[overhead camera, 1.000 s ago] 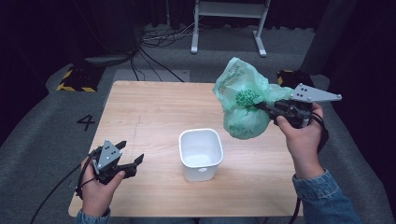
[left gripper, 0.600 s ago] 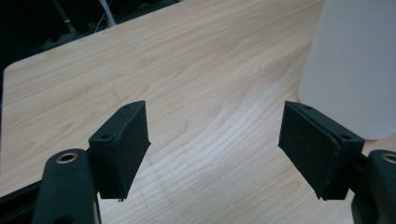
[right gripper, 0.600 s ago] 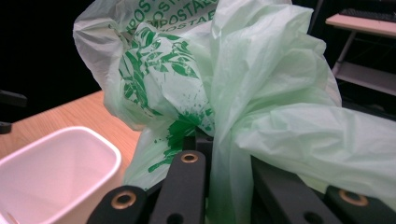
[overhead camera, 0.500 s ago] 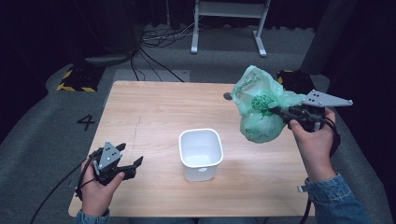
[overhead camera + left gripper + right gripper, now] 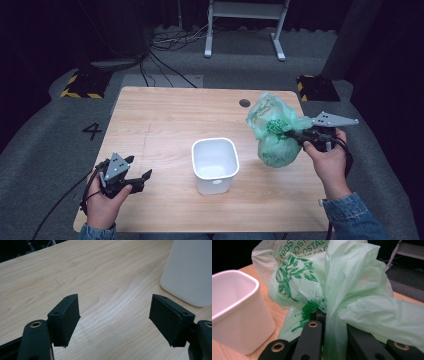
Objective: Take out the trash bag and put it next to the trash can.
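Since half a second ago, my right gripper [image 5: 291, 134] has carried the green bag [image 5: 272, 131] lower and nearer the table edge on my side; a second ago it was higher and closer over the white tub [image 5: 215, 162]. My left gripper [image 5: 139, 176] has not shifted in that time.

Right gripper: jaws closed tight on a gathered fold of the bag's thin plastic. In the right gripper view the film bunches between the two black jaws and spills over them; the bag [image 5: 319, 287] bulges ahead of the jaws, printed with dark green leaves and lettering. From the high view I cannot tell whether the bag's bottom touches the table [image 5: 170, 115] or hangs just above it. The grey plate on top of this gripper points away from the tub.

White tub: it stands upright and open-topped, between the two grippers, just beside the bag on the side toward my left gripper. In the right gripper view the tub [image 5: 237, 312] sits close to the left of the jaws, apart from the bag.

Left gripper: jaws spread wide, holding nothing, low over bare wood. In the left gripper view [image 5: 115, 315] the tub wall [image 5: 190, 270] stands ahead and to the right of the jaws, apart from them.
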